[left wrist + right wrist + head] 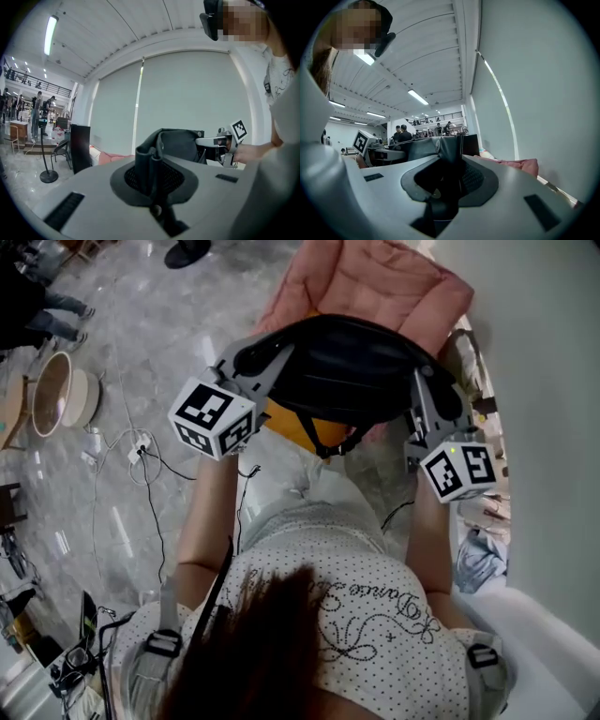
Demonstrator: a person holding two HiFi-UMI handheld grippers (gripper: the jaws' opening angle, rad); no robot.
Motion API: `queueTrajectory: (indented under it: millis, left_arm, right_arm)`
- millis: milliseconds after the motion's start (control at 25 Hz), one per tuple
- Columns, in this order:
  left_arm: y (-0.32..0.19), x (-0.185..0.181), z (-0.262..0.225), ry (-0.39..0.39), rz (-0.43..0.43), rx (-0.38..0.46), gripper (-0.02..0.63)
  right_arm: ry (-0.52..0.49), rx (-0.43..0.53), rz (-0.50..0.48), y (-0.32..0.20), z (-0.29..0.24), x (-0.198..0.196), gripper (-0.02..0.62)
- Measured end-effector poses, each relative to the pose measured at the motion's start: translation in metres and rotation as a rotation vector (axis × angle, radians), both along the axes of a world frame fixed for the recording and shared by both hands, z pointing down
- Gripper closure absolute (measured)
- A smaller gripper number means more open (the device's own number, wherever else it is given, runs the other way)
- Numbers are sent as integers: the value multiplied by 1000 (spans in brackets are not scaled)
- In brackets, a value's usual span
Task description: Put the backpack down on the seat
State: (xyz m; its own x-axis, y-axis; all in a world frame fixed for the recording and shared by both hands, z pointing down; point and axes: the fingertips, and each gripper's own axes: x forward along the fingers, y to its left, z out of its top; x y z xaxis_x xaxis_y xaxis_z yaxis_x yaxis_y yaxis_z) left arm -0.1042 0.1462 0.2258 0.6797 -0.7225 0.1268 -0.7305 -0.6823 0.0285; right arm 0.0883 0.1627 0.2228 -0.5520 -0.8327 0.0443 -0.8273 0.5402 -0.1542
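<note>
I hold a black backpack (337, 367) in the air between both grippers, over a chair with a pink padded seat cushion (375, 282). My left gripper (246, 357) is shut on the bag's left end. In the left gripper view a fold of black backpack fabric (146, 164) is pinched between the jaws. My right gripper (419, 381) is shut on the bag's right end, where dark backpack fabric (449, 152) fills the jaws. An orange part (300, 427) shows below the bag. The pink cushion (515, 165) lies beyond the right gripper.
A white wall (544, 334) runs close along the right. On the marble floor at the left stand a round beige tub (56, 395) and loose cables (141, 451). A black panel (79, 145) and a stand's round base (49, 176) are at the left; people stand far off.
</note>
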Motion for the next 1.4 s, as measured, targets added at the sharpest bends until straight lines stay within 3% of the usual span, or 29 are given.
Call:
queueTrajectory:
  millis: [360,680,1160,1400]
  left_arm:
    - [-107,30,0,2,-110,9,584]
    - [-136,47,12,-22,-118,-42,584]
    - [-204,54,32,-26,-10,-77,584]
    - [-242,45,68,-18,74,-109,584]
  right_arm:
    - [-5,10,-111,-128,3,32,497]
    - [-21,-40,-115,-162,14,49,497]
    - [-13,-91,-5,-206,35,56,497]
    - [13,-123,76,-235,67,46,494]
